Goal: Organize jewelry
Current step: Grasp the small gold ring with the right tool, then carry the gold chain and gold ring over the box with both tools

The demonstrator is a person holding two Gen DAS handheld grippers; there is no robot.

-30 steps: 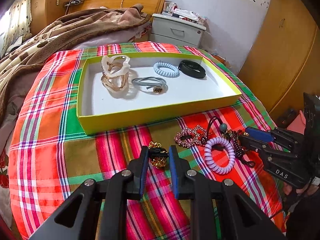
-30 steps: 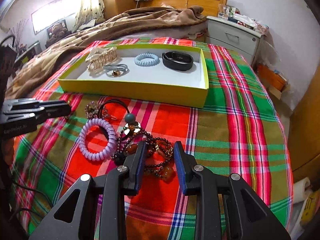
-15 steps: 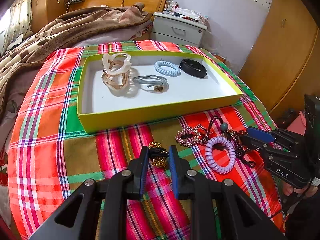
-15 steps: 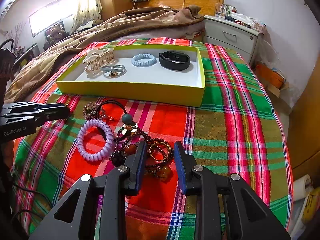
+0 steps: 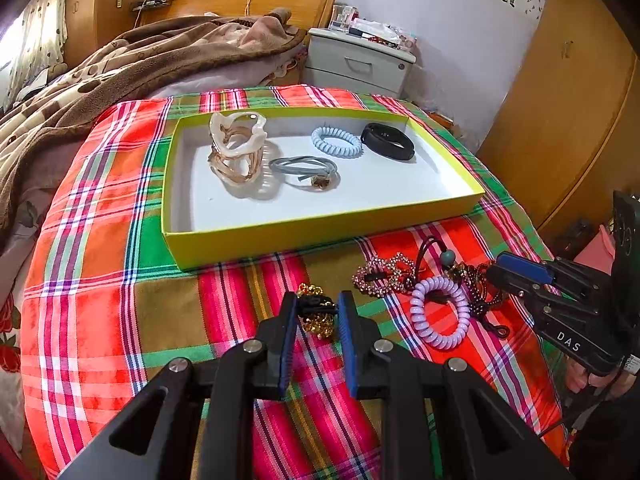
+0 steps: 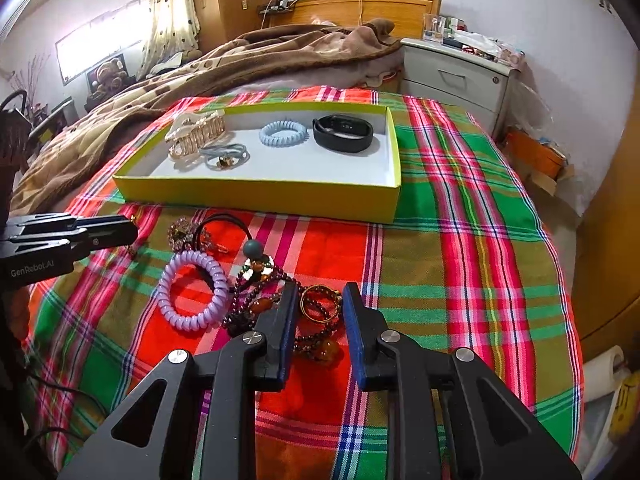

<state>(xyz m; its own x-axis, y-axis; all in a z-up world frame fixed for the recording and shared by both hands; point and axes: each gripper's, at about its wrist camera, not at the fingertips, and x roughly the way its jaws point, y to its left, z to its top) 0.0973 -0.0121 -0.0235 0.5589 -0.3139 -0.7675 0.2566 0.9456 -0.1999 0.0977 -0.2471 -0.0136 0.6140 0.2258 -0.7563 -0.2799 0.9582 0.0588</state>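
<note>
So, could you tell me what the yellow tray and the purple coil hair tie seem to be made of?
The yellow tray looks like matte cardboard: thin straight walls, white inside. The purple coil hair tie looks like glossy plastic, a smooth spiral with highlights; I cannot tell the exact kind.

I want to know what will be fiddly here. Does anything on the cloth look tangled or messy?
Yes. The dark bead bracelets lie knotted in one heap with a gold ring and a black cord, touching the purple coil tie. Items in the yellow tray lie apart.

Left gripper (image 5: 318,314) low, jaws nearly closed around a small piece; right gripper (image 6: 319,304) low, jaws parted.
</note>
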